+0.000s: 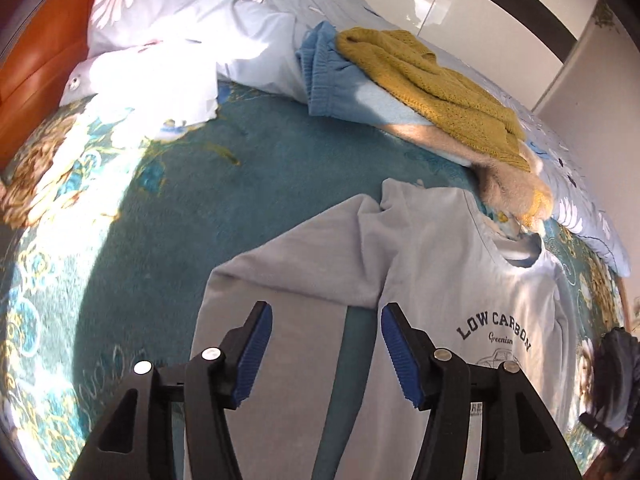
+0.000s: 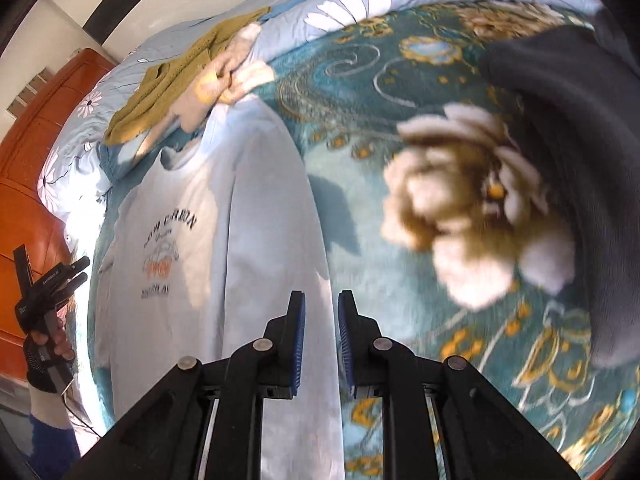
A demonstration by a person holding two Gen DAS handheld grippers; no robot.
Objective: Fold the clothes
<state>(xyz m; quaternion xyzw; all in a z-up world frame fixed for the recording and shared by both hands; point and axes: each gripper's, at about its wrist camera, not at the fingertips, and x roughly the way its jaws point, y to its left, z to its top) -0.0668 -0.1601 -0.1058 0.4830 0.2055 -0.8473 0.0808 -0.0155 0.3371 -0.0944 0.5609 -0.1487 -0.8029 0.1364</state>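
Two grippers hung over a bed spread with a teal plush blanket [image 1: 248, 200] patterned in gold scrolls and cream flowers. At the far left of the left wrist view stood an orange-brown wooden headboard [image 1: 36, 80], and beside it lay a rumpled pale blue floral duvet [image 1: 192, 32] in bright sunlight. Right of the duvet sat a pile of clothes: a blue ribbed-cuff garment [image 1: 332, 84] with a mustard-yellow knitted sweater [image 1: 436, 92] on top and a beige fluffy piece [image 1: 508, 188] at its near end. Below the pile, a light grey long-sleeved sweatshirt printed "LOW CARBON" [image 1: 460, 264] lay flat on the blanket, its collar towards the pile and one sleeve folded down alongside the body. The left gripper [image 1: 326, 354] stood above the gap between that sleeve and the body, its blue-padded jaws spread fairly wide with nothing held. In the right wrist view, a gloved hand [image 2: 50, 344] held the other tool at the far left, the sweatshirt filled the left half, and the right gripper [image 2: 322, 344] hovered over its right edge, jaws only narrowly parted and empty. A dark grey garment [image 2: 580, 152] lay at the far right.
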